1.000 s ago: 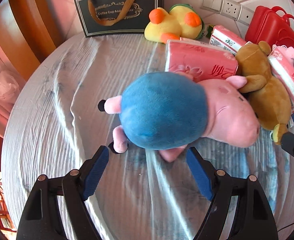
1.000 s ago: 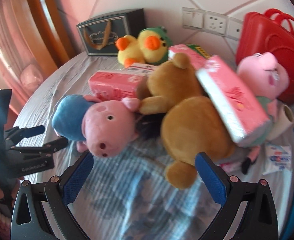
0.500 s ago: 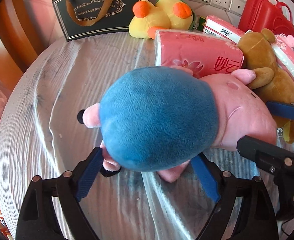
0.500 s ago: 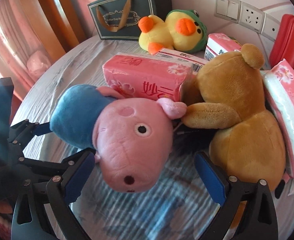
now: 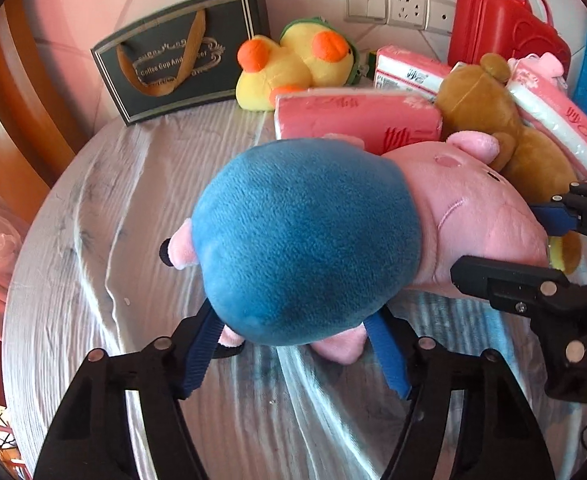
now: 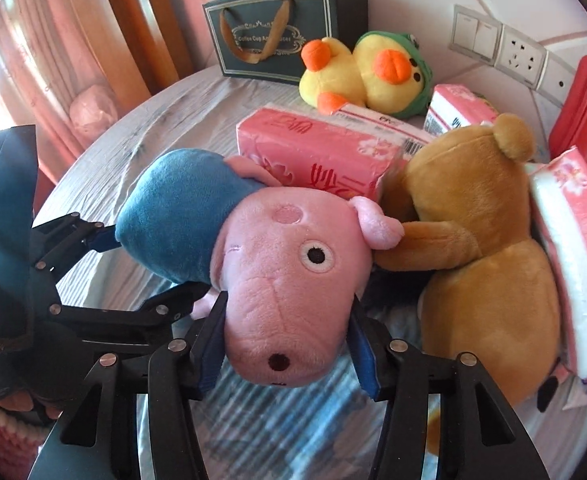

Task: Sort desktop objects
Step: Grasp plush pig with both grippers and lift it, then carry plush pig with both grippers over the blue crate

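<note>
Left tongs point(image 5: 293, 344) clasp the pig toy's point(image 5: 305, 240) blue body; right tongs point(image 6: 289, 344), jaws just closing, clasp its snout beside the bear point(image 6: 481, 240).

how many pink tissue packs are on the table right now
3 visible: one behind the pig plush, one farther back beside the duck plush, one leaning on the brown bear. Others may be hidden.

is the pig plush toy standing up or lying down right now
Lying down. The pig plush lies across the table, snout toward the right gripper, blue body toward the left gripper; both jaws have just been closing around it.
</note>
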`<state>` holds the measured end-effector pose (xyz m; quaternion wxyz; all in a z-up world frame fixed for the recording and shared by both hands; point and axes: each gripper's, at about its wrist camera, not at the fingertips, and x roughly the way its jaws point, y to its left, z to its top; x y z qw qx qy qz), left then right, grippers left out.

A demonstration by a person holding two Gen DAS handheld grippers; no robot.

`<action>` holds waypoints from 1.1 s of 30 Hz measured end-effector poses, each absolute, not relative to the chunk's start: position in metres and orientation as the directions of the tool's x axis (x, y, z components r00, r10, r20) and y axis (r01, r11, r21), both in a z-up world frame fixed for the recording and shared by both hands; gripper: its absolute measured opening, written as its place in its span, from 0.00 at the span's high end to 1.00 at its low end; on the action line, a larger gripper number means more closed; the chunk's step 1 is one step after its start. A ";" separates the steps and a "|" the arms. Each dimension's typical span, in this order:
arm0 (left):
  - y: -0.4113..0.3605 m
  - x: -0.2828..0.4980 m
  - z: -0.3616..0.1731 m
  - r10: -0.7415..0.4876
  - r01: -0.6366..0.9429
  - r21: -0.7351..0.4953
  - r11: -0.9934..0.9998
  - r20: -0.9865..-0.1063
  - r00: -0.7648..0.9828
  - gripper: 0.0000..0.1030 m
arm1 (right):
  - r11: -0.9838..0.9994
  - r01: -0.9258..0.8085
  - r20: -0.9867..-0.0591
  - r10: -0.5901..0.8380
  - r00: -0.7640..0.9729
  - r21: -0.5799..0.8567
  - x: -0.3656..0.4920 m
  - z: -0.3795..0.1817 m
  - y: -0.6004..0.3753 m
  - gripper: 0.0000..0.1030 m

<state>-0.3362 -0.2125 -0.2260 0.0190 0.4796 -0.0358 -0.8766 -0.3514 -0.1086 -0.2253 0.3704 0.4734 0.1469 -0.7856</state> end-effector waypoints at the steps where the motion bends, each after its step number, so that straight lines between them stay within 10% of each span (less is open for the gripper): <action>1: -0.211 -0.333 -0.220 -0.068 0.000 0.082 -0.997 -0.833 -0.549 0.33 | -0.682 0.721 -0.848 -0.449 -0.280 0.123 -0.350 -0.221 -0.106 0.49; 20: -0.103 -0.234 -0.055 0.050 -0.151 0.117 -0.982 -0.606 -0.794 0.33 | -0.769 0.637 -0.628 -0.521 -0.578 0.051 -0.248 -0.059 0.026 0.49; 33: 0.105 -0.180 0.048 0.392 -0.492 0.173 -0.853 -0.409 -0.824 0.33 | -0.957 0.290 -0.409 -0.254 -0.876 -0.027 -0.162 0.044 0.234 0.49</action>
